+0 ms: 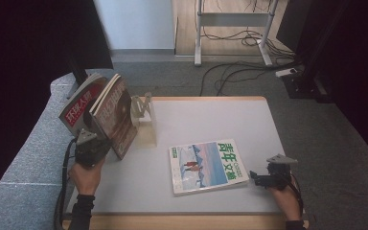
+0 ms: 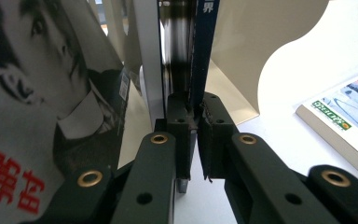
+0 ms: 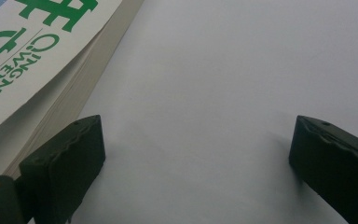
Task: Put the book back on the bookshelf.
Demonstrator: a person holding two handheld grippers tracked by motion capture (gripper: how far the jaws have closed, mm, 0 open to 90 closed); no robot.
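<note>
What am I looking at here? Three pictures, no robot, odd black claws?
A person at a table holds a hand-held gripper in each hand. The high view looks down from above; the other two pictures come from cameras riding on each gripper, looking along its black jaws.

The left hand-held gripper is shut on the lower edge of a dark magazine standing upright beside a red-titled magazine, next to a pale metal bookend.

The right hand-held gripper is open, with bare tabletop between its jaws, beside a green-titled magazine lying flat.

Right gripper (image 3: 196, 163) jaws wide apart, magazine (image 3: 37, 56) corner, table (image 3: 223, 70)
</note>
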